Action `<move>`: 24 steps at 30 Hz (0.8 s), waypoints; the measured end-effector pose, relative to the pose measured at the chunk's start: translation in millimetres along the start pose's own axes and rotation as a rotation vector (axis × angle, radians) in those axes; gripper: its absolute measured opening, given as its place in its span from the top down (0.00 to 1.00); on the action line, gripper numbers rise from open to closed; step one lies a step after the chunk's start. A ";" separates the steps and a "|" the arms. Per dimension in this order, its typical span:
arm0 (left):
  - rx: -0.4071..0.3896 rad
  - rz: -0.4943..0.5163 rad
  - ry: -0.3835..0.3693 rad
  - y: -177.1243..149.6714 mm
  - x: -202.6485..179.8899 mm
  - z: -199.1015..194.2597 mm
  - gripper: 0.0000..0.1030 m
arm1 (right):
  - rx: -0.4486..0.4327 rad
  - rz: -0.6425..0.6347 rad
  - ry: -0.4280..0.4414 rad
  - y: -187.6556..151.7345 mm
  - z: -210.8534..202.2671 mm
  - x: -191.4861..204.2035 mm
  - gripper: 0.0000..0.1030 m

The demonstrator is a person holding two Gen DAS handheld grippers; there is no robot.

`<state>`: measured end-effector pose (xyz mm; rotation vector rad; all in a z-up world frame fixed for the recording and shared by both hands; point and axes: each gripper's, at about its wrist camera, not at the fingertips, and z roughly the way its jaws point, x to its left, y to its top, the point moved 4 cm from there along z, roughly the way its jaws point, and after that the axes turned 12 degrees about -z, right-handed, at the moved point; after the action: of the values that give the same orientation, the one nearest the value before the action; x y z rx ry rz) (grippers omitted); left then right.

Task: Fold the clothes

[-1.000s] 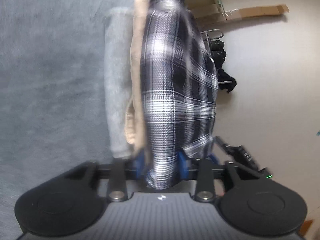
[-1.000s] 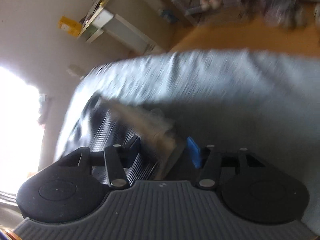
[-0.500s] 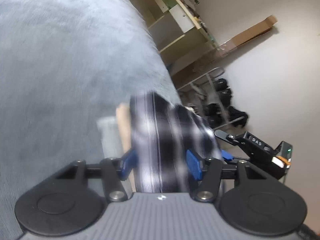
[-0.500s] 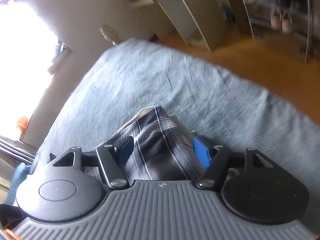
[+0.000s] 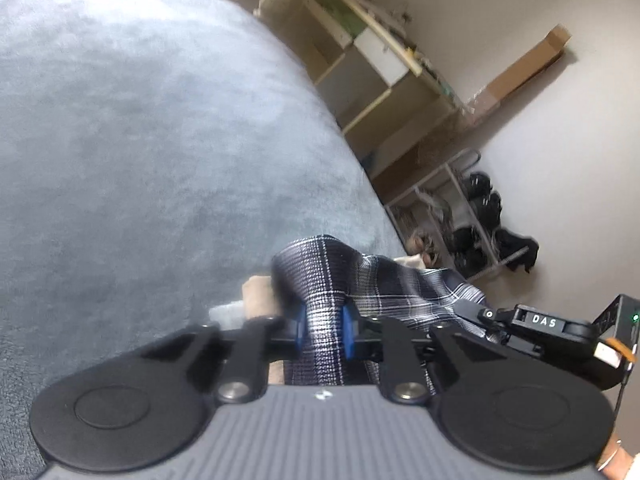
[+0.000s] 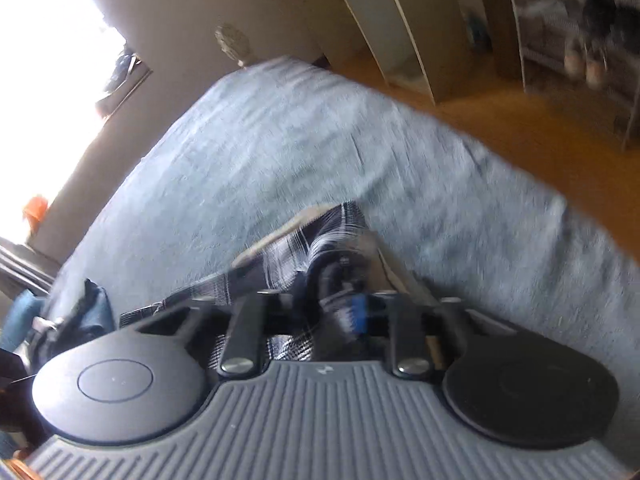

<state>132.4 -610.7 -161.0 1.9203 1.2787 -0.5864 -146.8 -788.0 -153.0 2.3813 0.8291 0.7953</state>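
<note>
Jaws of both grippers now pinch plaid shirt (image 5: 324, 320) tighter.

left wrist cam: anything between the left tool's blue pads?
Yes. A bunch of the plaid shirt fills the gap between the left tool's pads, which press on it from both sides. The left wrist view shows this.

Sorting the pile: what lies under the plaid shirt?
Under the plaid shirt, which the left hand-held gripper pinches, a beige garment peeks out, then a light grey one, on the grey bedspread. Anything deeper is covered.
</note>
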 end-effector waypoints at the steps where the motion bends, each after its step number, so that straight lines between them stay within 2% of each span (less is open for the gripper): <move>1: -0.021 -0.017 -0.011 -1.5 2.1 -5.0 0.83 | -0.010 -0.029 -0.005 2.6 -1.4 5.5 0.88; 4: -0.045 -0.066 -0.028 -5.6 13.5 -12.4 0.83 | -0.034 -0.102 -0.015 9.9 -1.7 19.2 0.89; 7: -0.036 -0.072 -0.014 -9.1 19.2 -9.6 0.82 | -0.036 -0.132 -0.034 12.6 9.2 22.3 0.88; 8: -0.032 -0.081 -0.016 -9.2 22.1 -11.3 0.81 | -0.028 -0.132 -0.057 10.8 14.5 20.0 0.85; 10: -0.028 -0.105 -0.024 -5.7 19.8 -5.6 0.75 | -0.031 -0.099 -0.082 7.2 15.8 12.9 0.71; 11: -0.033 -0.104 -0.015 -3.8 19.3 -6.0 0.68 | -0.045 -0.077 -0.086 6.4 12.4 9.9 0.64; 12: -0.039 -0.102 -0.006 -1.9 18.8 -6.6 0.64 | -0.058 -0.056 -0.090 5.7 9.1 6.8 0.62; 14: -0.082 -0.082 0.001 4.2 21.8 -20.4 0.63 | -0.126 -0.034 -0.094 9.3 -14.2 1.1 0.61; 15: -0.111 -0.066 0.001 7.0 20.1 -27.9 0.62 | -0.161 -0.024 -0.095 11.3 -26.2 -1.8 0.61; 18: -0.181 0.018 -0.022 12.6 7.6 -50.8 0.62 | -0.199 -0.120 -0.091 6.7 -69.3 2.3 0.64; 19: -0.190 0.069 -0.033 11.6 -1.7 -54.3 0.62 | -0.172 -0.177 -0.075 -3.6 -72.9 7.5 0.65; 22: -0.139 0.228 -0.043 -1.1 -29.1 -41.4 0.61 | -0.079 -0.353 -0.025 -36.9 -80.8 23.6 0.68; 24: -0.083 0.282 -0.022 -13.1 -35.0 -23.8 0.61 | -0.016 -0.471 0.008 -59.3 -86.3 34.0 0.68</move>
<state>105.8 -609.2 -125.6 1.9738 0.9785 -0.4023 -204.6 -702.2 -115.6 2.0432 1.3126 0.6120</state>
